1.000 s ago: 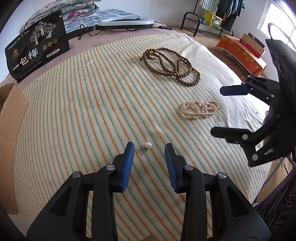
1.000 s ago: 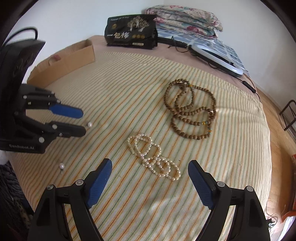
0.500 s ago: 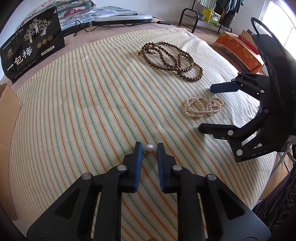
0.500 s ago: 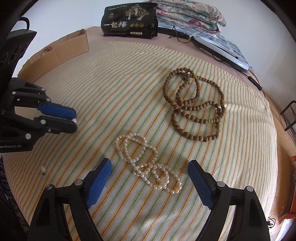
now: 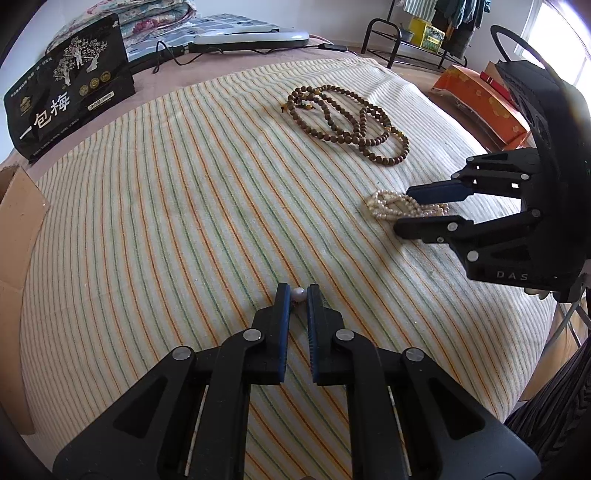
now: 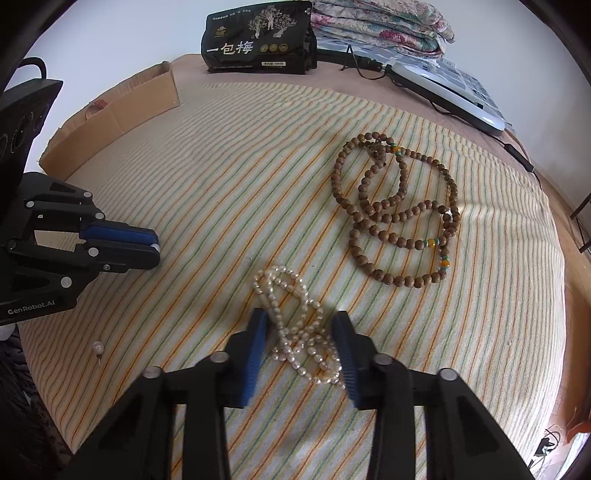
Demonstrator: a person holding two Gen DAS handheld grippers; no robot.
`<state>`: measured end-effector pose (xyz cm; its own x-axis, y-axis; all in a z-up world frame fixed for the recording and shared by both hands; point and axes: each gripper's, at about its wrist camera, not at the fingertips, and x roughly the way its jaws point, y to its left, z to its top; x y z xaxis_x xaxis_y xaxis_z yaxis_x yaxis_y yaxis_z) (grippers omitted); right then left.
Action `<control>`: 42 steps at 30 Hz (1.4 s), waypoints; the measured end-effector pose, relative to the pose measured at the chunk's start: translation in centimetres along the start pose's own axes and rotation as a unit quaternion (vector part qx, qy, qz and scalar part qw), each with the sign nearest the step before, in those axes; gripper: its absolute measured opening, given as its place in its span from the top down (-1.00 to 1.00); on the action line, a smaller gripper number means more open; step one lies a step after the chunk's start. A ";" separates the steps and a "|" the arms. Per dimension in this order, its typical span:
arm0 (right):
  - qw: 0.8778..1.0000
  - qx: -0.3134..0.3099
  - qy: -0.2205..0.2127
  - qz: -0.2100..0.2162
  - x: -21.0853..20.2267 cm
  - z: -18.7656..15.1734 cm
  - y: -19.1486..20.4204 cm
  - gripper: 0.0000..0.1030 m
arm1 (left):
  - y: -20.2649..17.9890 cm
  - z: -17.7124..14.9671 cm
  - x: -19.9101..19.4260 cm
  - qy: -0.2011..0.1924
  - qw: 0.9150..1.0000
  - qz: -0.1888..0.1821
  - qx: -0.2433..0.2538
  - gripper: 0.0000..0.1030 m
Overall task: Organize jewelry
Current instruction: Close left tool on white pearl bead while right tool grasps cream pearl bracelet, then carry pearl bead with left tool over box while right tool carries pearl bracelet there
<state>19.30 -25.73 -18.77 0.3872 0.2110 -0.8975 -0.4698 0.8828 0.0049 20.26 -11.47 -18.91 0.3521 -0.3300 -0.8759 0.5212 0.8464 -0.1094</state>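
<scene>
Each camera sat low behind its own fingers, close over the striped bedspread (image 5: 166,221). The left one faced the clothes rack (image 5: 417,40) corner, the right one the pillows (image 6: 380,26). Both caught the brown beads (image 5: 351,122) and each other's gripper.

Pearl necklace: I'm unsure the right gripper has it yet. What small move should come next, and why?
Probably close the right gripper. Its jaws are open on either side of the pearl necklace, which lies bunched on the striped cloth, not yet pinched.
</scene>
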 end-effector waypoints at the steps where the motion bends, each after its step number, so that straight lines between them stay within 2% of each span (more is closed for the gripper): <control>1: 1.000 -0.002 0.001 -0.004 0.0 0.0 0.1 0.59 | 0.0 0.0 -0.1 -0.001 1.000 0.000 -0.001 0.87; 3: 1.000 -0.002 0.003 -0.009 -0.1 0.2 0.3 0.79 | 0.2 0.0 -0.2 -0.001 1.000 0.000 -0.005 0.87; 9: 1.000 0.000 0.003 -0.011 -0.8 0.5 0.4 0.86 | 0.7 0.0 -1.4 -0.013 1.000 0.001 -0.016 0.87; 20: 0.997 0.037 -0.062 -0.012 -5.6 1.9 0.0 0.90 | 1.6 0.5 -4.5 -0.048 0.998 -0.004 -0.035 0.87; 32: 0.989 0.061 -0.133 -0.016 -10.6 3.6 0.2 0.91 | 3.0 0.8 -7.8 -0.086 0.995 0.001 -0.054 0.87; 42: 0.979 0.064 -0.191 -0.003 -13.9 7.0 2.0 0.90 | 5.1 1.0 -10.8 -0.120 0.990 0.010 -0.080 0.87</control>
<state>18.51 -23.94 -3.16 0.6705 0.3255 -0.6667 -0.3731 0.9247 0.0762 19.88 -3.98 -9.53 0.5460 -0.3859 -0.7436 0.3898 0.9027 -0.1822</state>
